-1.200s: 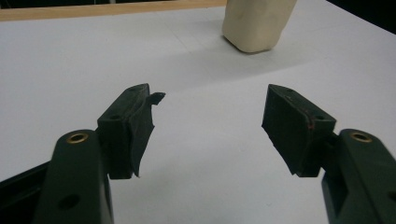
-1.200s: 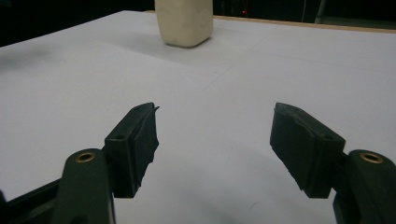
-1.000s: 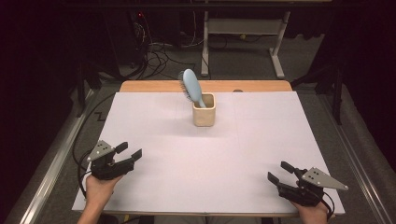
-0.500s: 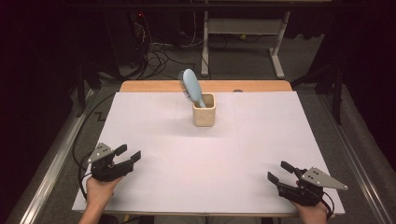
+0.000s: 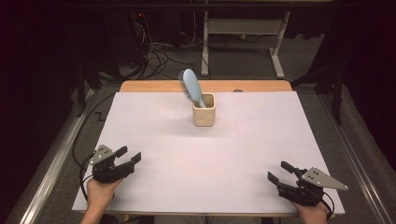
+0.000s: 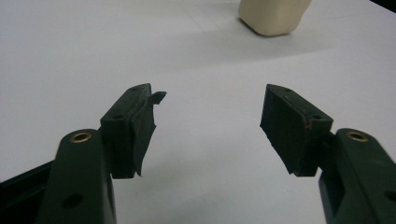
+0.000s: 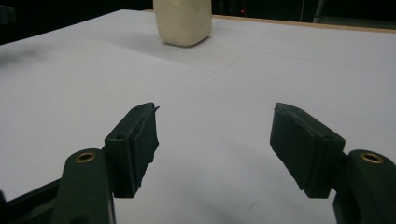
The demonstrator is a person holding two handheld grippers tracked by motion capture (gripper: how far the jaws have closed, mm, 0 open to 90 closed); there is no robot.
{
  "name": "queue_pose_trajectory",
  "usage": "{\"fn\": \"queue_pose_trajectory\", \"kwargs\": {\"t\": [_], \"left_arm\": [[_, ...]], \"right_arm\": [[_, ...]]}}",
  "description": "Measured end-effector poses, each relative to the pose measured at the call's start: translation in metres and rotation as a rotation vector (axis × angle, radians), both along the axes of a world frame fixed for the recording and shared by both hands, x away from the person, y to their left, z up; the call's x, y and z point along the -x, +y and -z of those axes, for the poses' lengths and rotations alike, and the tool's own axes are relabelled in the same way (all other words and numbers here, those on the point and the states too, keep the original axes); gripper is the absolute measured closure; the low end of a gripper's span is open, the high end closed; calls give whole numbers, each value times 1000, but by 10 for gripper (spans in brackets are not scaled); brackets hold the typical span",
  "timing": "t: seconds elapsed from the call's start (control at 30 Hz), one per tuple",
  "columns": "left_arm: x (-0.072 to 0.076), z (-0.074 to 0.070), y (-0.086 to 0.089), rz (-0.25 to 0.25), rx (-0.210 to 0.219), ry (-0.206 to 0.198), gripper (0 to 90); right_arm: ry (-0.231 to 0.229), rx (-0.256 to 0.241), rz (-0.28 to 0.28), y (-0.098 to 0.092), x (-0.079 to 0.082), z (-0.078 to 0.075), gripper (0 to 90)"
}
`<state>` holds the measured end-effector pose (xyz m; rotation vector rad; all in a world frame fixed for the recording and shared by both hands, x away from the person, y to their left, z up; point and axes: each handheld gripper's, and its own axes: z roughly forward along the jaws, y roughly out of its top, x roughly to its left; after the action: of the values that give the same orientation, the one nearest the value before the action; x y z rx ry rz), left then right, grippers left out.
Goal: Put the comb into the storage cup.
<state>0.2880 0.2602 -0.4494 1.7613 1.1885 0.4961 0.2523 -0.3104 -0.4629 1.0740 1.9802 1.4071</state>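
Observation:
A cream square cup (image 5: 204,109) stands at the back middle of the white table (image 5: 187,154). A light blue hairbrush (image 5: 190,86) stands in it, head up, leaning left. My left gripper (image 5: 129,155) rests open near the front left edge, with nothing between its jaws. Open and empty too, my right gripper (image 5: 279,171) sits near the front right corner. The cup's base (image 6: 274,16) shows far ahead of the left gripper (image 6: 210,112). In the right gripper view the cup (image 7: 183,21) stands ahead to the left of the right gripper (image 7: 215,126).
A wooden strip (image 5: 205,86) runs along the table's far edge. Cables (image 5: 156,53) and a metal desk frame (image 5: 243,32) lie on the dark floor behind. A metal rail (image 5: 51,163) lines the table's left side.
The left gripper has slid slightly toward the front edge of the table. The right gripper, cup and hairbrush have not moved.

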Motion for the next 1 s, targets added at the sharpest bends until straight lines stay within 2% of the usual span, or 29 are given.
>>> {"fn": "queue_pose_trajectory", "kwargs": {"t": [1.0], "left_arm": [[6,13,0,-8,8,17,358]], "right_arm": [[0,-1,-3,0,0,0,323]]}}
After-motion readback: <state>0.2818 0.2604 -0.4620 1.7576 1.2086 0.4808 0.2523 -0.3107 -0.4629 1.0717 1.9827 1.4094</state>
